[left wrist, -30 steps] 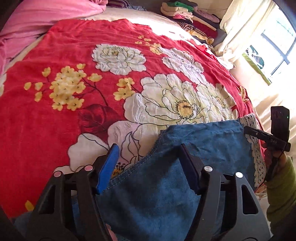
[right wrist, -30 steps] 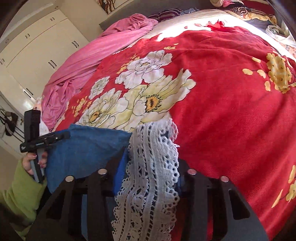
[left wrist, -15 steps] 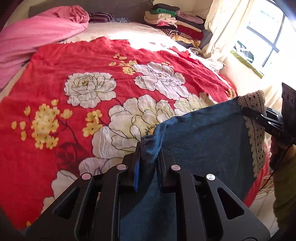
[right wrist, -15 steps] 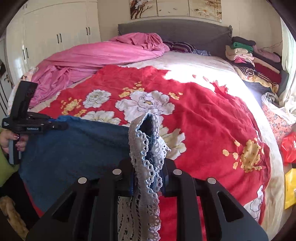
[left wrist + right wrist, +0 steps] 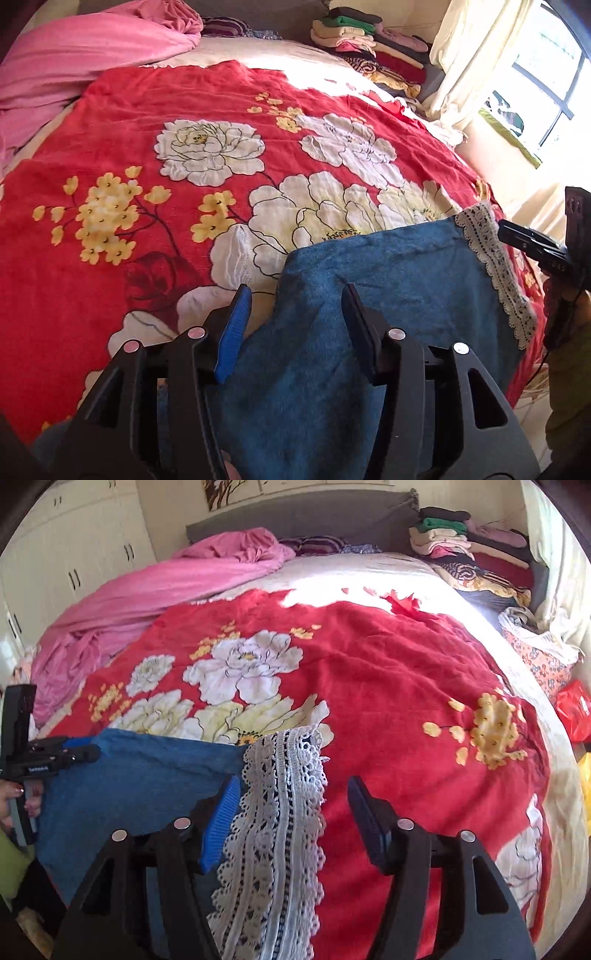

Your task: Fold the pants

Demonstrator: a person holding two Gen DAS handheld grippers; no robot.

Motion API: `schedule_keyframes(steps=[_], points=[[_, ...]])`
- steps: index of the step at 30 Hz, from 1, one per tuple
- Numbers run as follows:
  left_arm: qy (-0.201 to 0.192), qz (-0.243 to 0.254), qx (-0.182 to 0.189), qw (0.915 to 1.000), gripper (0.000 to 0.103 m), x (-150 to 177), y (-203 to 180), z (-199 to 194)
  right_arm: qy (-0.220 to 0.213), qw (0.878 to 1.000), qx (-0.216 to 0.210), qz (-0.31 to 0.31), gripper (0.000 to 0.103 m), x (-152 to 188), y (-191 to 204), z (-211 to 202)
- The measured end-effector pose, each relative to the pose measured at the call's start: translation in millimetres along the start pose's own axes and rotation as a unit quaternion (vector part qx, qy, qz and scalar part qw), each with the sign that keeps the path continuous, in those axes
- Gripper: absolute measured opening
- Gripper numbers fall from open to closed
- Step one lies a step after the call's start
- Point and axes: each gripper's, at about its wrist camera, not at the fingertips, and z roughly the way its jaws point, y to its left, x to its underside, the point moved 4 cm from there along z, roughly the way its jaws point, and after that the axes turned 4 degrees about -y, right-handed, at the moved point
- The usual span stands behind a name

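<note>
Blue pants [image 5: 388, 280] with a white lace hem [image 5: 491, 251] lie at the near edge of the red floral blanket [image 5: 147, 110]. My left gripper [image 5: 297, 317] hangs over the pants' left corner. Its jaws are opening, and the blue cloth lies loose between them with no pad pressing on it. In the right wrist view my right gripper [image 5: 291, 805] straddles the lace hem [image 5: 284, 812]. Its jaws are opening too, and the lace drapes free between them. The pants [image 5: 140, 779] stretch left towards the left gripper [image 5: 81, 751]. The right gripper [image 5: 517, 236] shows by the lace edge.
A pink duvet [image 5: 74, 55] is bunched at the far left of the bed. Folded clothes [image 5: 369, 40] are stacked at the far right by a curtain [image 5: 461, 55] and window. A red bag [image 5: 572, 712] sits off the bed's right side.
Half a second ago both grippers were shut on the lifted top edge of the pants. Both have now opened, and the edge has dropped onto the blanket.
</note>
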Motion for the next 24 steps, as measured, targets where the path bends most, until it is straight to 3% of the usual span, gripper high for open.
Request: schedule_keyframes(steps=[4,9,15,19,24], points=[[-0.03,-0.017,-0.007,0.9994,0.049,6,6,-40,-0.026,0.999,-0.003,0.031,0.068,17,-3,-50],[-0.065,-0.032,-0.035,0.9968,0.054,27,20,-95,-0.022,0.997,-0.011,0.071,0.07,54,2,-83],[-0.084,-0.084,-0.078,0.9898,0.058,65,58,-153,-0.012,0.994,-0.018,0.109,0.07,90,12,-87],[-0.101,-0.12,-0.121,0.9802,0.063,92,86,-188,-0.004,0.993,-0.026,0.115,0.07,100,16,-84],[-0.103,-0.164,-0.152,0.9693,0.065,118,115,-206,0.002,0.993,-0.033,0.113,0.07,103,16,-81]])
